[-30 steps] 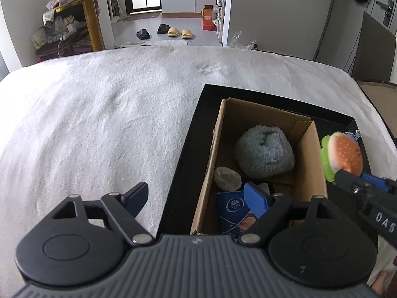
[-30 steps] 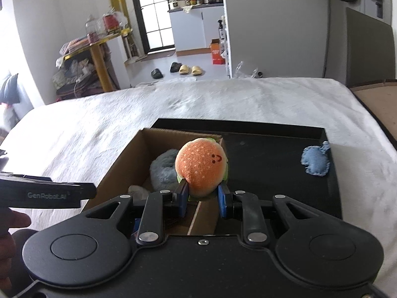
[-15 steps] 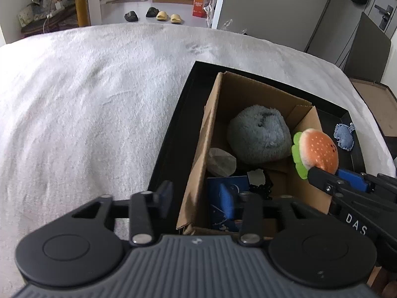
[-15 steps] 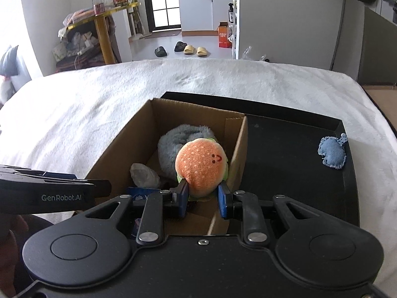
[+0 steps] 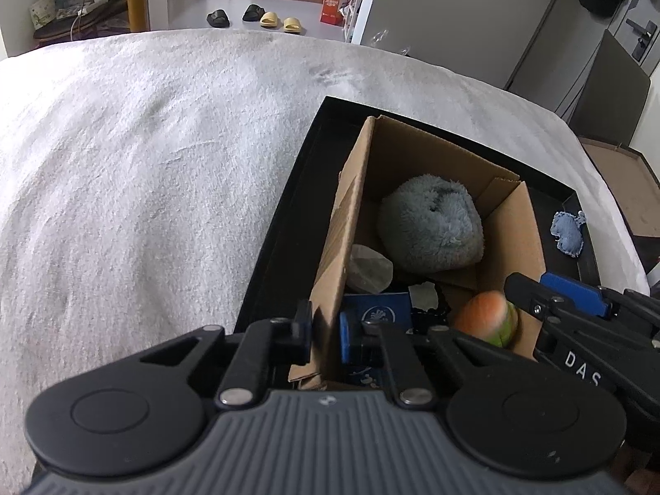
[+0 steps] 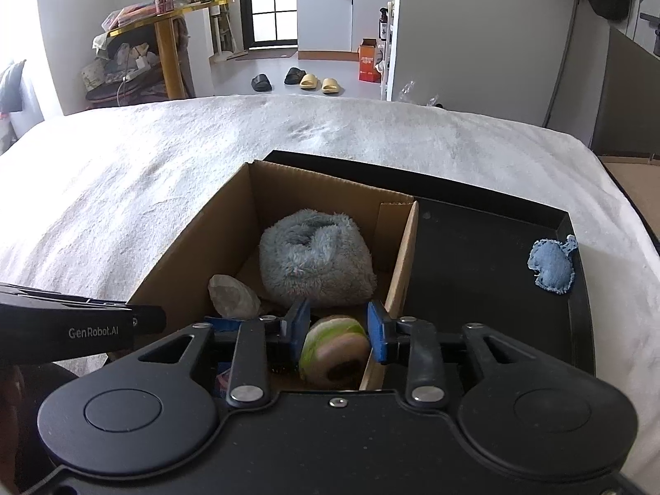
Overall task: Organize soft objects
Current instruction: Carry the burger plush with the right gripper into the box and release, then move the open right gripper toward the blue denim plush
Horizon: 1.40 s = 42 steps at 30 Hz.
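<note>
A cardboard box [image 5: 437, 152] [image 6: 231, 222] stands on a black tray [image 5: 284, 222] [image 6: 486, 255] on the white bed. My left gripper [image 5: 325, 332] is shut on the box's left wall. My right gripper [image 6: 337, 326] is open above the box's near right corner. The burger plush [image 6: 335, 350] [image 5: 486, 321] lies blurred in the box below its fingers. A fluffy blue-grey plush [image 5: 431, 229] [image 6: 315, 258] lies deeper in the box. A small blue denim plush [image 6: 552, 265] [image 5: 568, 234] lies on the tray's right side.
The box also holds a pale crumpled piece [image 6: 233, 295] and a blue packet [image 5: 377, 311]. The white bed cover [image 5: 136, 173] spreads to the left and far side. Slippers [image 6: 315, 81] and a cluttered yellow table [image 6: 165, 29] stand on the floor beyond.
My right gripper has opened and the burger plush has dropped into the box. My left gripper has closed on the box's left wall.
</note>
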Each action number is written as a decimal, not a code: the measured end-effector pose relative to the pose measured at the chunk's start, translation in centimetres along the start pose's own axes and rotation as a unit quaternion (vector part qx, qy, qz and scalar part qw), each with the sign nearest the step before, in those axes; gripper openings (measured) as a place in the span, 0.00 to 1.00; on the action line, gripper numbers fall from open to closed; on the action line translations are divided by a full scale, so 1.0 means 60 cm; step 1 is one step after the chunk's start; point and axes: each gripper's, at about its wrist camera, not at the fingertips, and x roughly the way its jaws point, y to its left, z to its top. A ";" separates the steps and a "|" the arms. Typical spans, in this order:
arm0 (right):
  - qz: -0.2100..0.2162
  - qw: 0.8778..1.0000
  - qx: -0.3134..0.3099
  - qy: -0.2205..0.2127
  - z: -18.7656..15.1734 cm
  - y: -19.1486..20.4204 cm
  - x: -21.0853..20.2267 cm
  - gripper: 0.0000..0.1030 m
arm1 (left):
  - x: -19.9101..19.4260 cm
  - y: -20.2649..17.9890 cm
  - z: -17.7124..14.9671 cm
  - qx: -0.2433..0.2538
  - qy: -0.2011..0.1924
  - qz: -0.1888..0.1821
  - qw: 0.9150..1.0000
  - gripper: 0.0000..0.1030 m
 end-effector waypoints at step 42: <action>-0.006 0.998 0.041 -0.053 0.019 -0.213 -0.038 0.68 | -0.036 -0.162 0.040 0.089 -0.025 0.108 0.990 0.68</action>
